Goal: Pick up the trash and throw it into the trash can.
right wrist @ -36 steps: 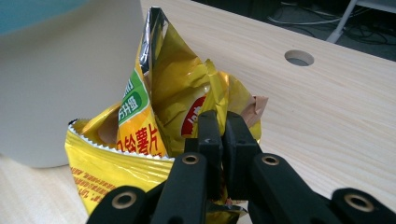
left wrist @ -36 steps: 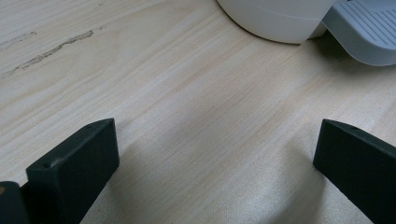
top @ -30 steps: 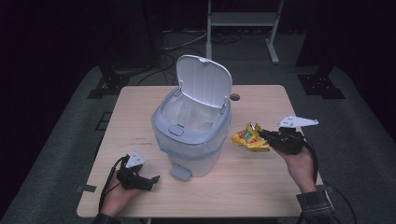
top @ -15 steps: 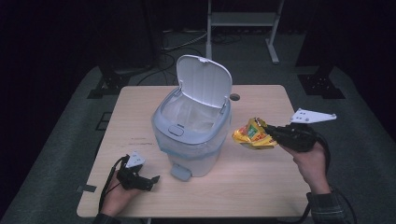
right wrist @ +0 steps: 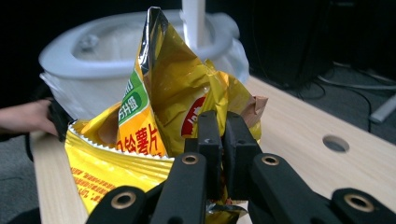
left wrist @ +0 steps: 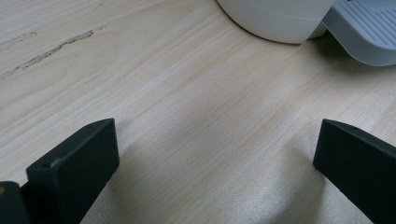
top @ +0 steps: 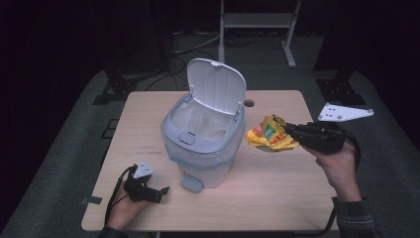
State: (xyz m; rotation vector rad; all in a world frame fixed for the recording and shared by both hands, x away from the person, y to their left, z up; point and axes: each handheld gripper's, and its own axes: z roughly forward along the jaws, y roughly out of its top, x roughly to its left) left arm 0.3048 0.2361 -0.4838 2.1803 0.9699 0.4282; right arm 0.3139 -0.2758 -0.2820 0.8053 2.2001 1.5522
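We're pinching the yellow chip bag (top: 270,137) in our right gripper (top: 292,131), holding it beside the open pedal bin (top: 203,144). Left gripper (top: 159,190) is resting on the table (top: 277,188), jaws spread wide.

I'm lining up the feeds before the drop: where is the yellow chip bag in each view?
High view: chip bag right of centre, off the table, pinched by the right gripper.
Left gripper view: not in it.
Right gripper view: chip bag centre, between shut jaws.
Shared landmark: the white bin.

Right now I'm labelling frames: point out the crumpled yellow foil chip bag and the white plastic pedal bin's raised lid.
crumpled yellow foil chip bag (top: 269,137), high view, printed front.
white plastic pedal bin's raised lid (top: 216,86), high view, inner face.
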